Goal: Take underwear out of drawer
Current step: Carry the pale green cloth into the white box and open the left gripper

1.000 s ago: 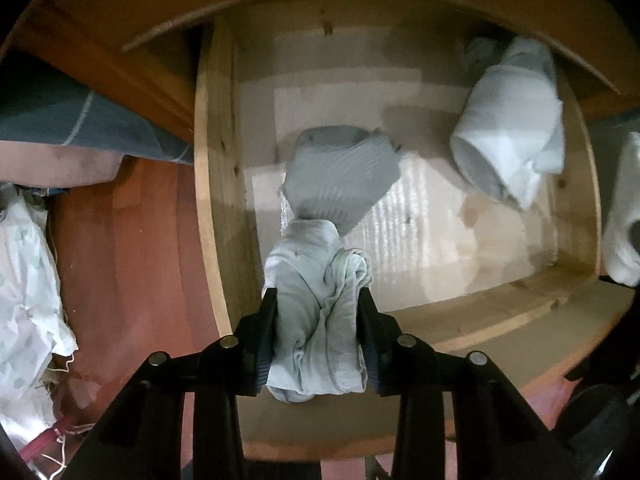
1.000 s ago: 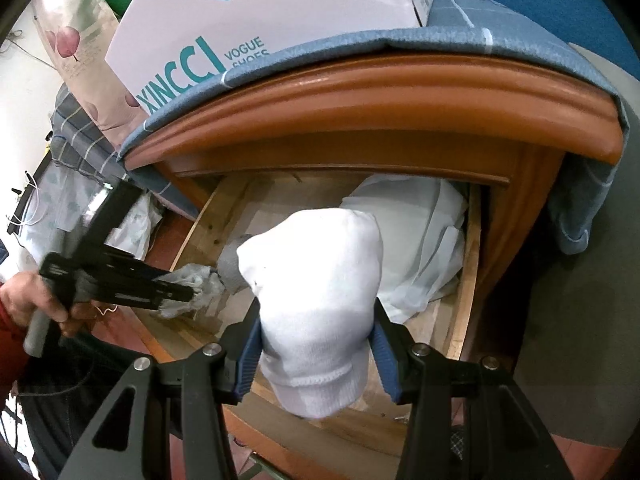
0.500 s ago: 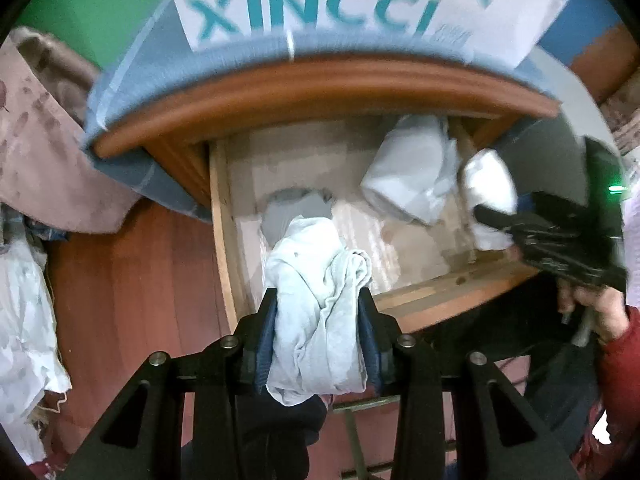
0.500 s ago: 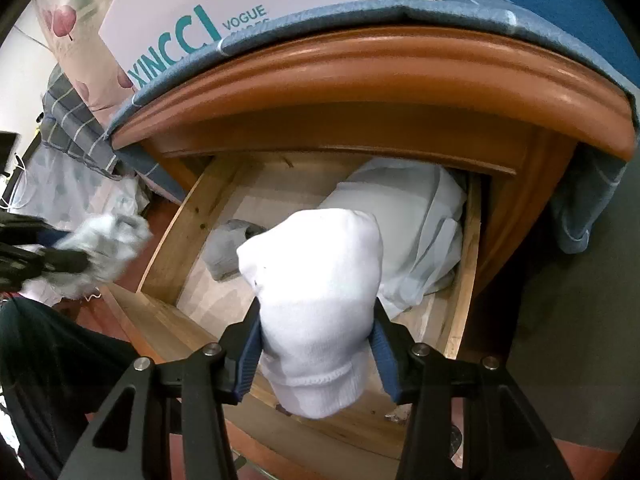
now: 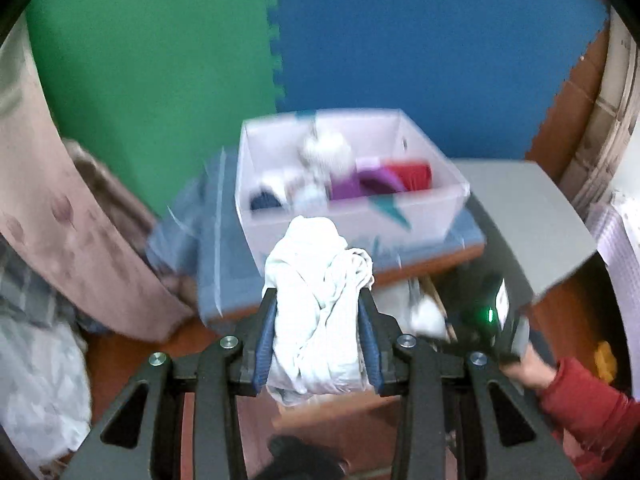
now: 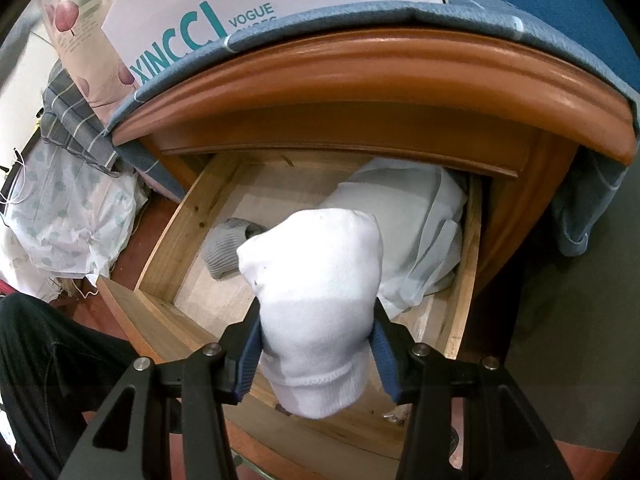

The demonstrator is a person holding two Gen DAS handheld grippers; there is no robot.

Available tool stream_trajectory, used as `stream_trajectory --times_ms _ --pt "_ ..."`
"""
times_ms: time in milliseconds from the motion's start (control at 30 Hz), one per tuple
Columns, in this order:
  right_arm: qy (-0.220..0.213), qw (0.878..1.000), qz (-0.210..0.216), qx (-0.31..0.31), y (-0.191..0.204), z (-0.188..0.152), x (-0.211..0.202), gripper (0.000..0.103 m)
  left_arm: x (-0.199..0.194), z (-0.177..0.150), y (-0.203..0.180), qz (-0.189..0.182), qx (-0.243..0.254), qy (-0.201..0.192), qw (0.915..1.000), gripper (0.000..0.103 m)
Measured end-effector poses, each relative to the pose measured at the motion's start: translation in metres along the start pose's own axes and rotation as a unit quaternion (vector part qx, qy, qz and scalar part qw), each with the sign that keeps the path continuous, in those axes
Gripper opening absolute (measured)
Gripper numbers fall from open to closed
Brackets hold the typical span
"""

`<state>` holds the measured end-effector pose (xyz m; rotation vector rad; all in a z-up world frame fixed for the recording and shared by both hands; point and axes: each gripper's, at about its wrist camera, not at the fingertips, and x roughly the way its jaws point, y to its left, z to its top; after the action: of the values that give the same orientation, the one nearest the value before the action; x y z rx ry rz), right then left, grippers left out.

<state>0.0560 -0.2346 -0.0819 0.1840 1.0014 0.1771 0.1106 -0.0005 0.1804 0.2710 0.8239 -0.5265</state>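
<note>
My left gripper (image 5: pixel 317 336) is shut on a pale crumpled underwear bundle (image 5: pixel 316 304), held high above the nightstand, in front of a white box (image 5: pixel 352 216) with several colourful garments in it. My right gripper (image 6: pixel 316 344) is shut on a white rolled garment (image 6: pixel 316 296), held over the front of the open wooden drawer (image 6: pixel 160 248). In the drawer lie a grey rolled piece (image 6: pixel 226 246) at the left and a pale blue-white folded garment (image 6: pixel 416 236) at the right. The right gripper also shows in the left wrist view (image 5: pixel 472 320), low at the right.
The white box (image 6: pixel 256 8) stands on a blue cloth (image 6: pixel 360 20) on the nightstand top (image 6: pixel 400 76). Green (image 5: pixel 152 60) and blue (image 5: pixel 420 40) foam mats cover the wall. A pink curtain (image 5: pixel 60 208) and bagged laundry (image 6: pixel 60 220) lie left. A grey lid (image 5: pixel 532 220) sits right.
My left gripper has lifted its bundle out of the drawer and up to the level of the white box. My right gripper stays over the drawer, holding its white garment.
</note>
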Motion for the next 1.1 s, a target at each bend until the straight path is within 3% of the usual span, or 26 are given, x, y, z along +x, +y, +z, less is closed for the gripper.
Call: stream_trajectory --times_ms 200,400,500,733,967,1100 --pt "-0.001 1.000 0.001 -0.004 0.001 0.000 0.000 0.050 0.010 0.065 -0.004 0.050 -0.004 -0.038 0.9980 0.035" --pt "-0.002 1.000 0.005 -0.002 -0.002 0.000 -0.001 0.050 0.080 0.108 0.010 0.083 -0.032 -0.015 0.9959 0.035" --pt "-0.004 1.000 0.009 0.000 -0.004 0.000 -0.002 0.050 0.115 0.114 0.014 0.097 -0.027 0.004 0.9950 0.035" --pt "-0.006 1.000 0.016 0.009 -0.008 0.000 -0.004 0.050 0.176 0.114 0.026 0.075 -0.048 0.054 0.9945 0.035" --pt "-0.004 1.000 0.017 0.009 -0.008 0.000 -0.003 0.050 0.205 0.105 0.036 0.079 -0.075 0.081 0.9908 0.037" --pt "-0.003 1.000 0.016 0.008 -0.007 -0.001 -0.002 0.050 0.213 0.096 0.041 0.073 -0.084 0.087 0.9900 0.042"
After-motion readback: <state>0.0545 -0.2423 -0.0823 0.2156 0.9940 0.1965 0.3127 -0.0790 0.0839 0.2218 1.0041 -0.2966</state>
